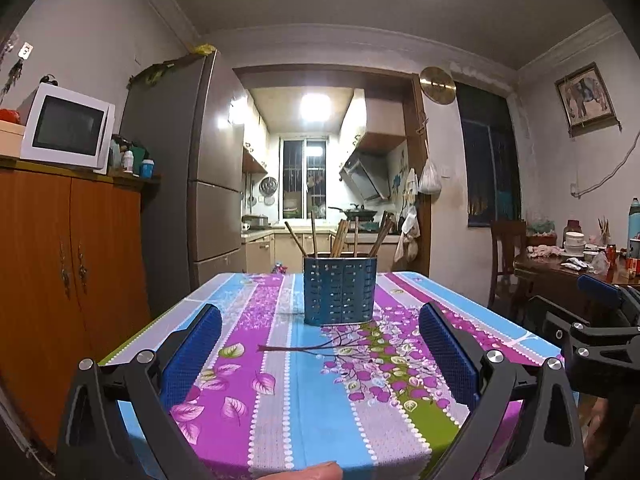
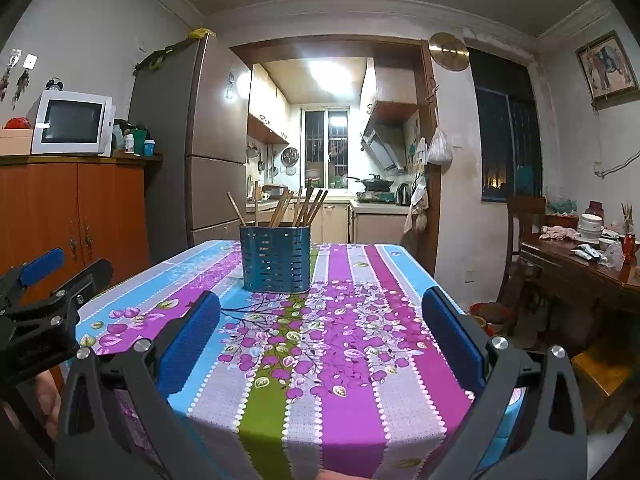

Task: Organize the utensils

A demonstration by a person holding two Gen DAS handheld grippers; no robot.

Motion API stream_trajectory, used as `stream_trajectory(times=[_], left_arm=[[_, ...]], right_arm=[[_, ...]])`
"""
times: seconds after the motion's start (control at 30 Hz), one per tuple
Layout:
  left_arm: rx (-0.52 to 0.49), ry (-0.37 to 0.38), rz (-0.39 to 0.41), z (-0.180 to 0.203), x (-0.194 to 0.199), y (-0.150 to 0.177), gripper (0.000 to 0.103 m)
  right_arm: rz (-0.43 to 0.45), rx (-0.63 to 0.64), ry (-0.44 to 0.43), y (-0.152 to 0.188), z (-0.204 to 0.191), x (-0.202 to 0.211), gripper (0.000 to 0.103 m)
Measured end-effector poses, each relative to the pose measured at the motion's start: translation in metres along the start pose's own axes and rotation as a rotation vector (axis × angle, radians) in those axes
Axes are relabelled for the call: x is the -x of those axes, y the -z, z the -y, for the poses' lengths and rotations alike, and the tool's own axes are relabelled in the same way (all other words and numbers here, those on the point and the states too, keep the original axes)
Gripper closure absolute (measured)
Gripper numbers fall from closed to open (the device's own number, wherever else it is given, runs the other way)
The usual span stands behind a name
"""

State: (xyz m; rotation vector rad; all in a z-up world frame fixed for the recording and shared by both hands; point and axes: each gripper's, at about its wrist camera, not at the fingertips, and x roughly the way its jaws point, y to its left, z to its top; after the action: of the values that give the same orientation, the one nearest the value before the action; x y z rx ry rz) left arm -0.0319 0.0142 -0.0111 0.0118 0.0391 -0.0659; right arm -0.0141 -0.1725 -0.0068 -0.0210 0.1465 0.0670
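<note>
A blue perforated utensil holder (image 1: 340,290) (image 2: 275,258) stands upright on the table with the flowered striped cloth (image 1: 280,400) (image 2: 360,380). Several wooden chopsticks (image 1: 340,238) (image 2: 298,206) stick out of its top. My left gripper (image 1: 320,310) is open, low over the near end of the table, and the holder sits straight ahead beyond its fingertips. My right gripper (image 2: 321,296) is open too, with the holder ahead and to its left. Nothing is between either pair of fingers. Each gripper shows at the edge of the other's view, a blue-padded finger (image 1: 600,287) (image 2: 42,266) visible.
An orange wooden cabinet (image 1: 60,260) with a white microwave (image 1: 66,130) stands left of the table, and a tall fridge (image 1: 192,160) behind it. A dark side table (image 2: 580,264) with dishes and a chair (image 1: 508,256) stand to the right. A thumb (image 1: 316,472) shows at the bottom edge.
</note>
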Motion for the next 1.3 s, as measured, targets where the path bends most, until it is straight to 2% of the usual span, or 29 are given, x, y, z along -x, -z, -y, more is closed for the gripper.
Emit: stream_trajectory(times=[0.3, 0.63, 1.3], left_arm=[[0.015, -0.008, -0.009, -0.001, -0.009, -0.003, 0.005], [0.027, -0.012, -0.052, -0.003, -0.019, -0.002, 0.005], [0.019, -0.017, -0.056, -0.004, -0.023, -0.001, 0.005]], right_arm=[[0.013, -0.017, 0.007, -0.003, 0.003, -0.001, 0.006], [-0.004, -0.015, 0.000, -0.005, 0.005, -0.006, 0.005], [-0.015, -0.015, -0.009, -0.003, 0.004, -0.008, 0.005]])
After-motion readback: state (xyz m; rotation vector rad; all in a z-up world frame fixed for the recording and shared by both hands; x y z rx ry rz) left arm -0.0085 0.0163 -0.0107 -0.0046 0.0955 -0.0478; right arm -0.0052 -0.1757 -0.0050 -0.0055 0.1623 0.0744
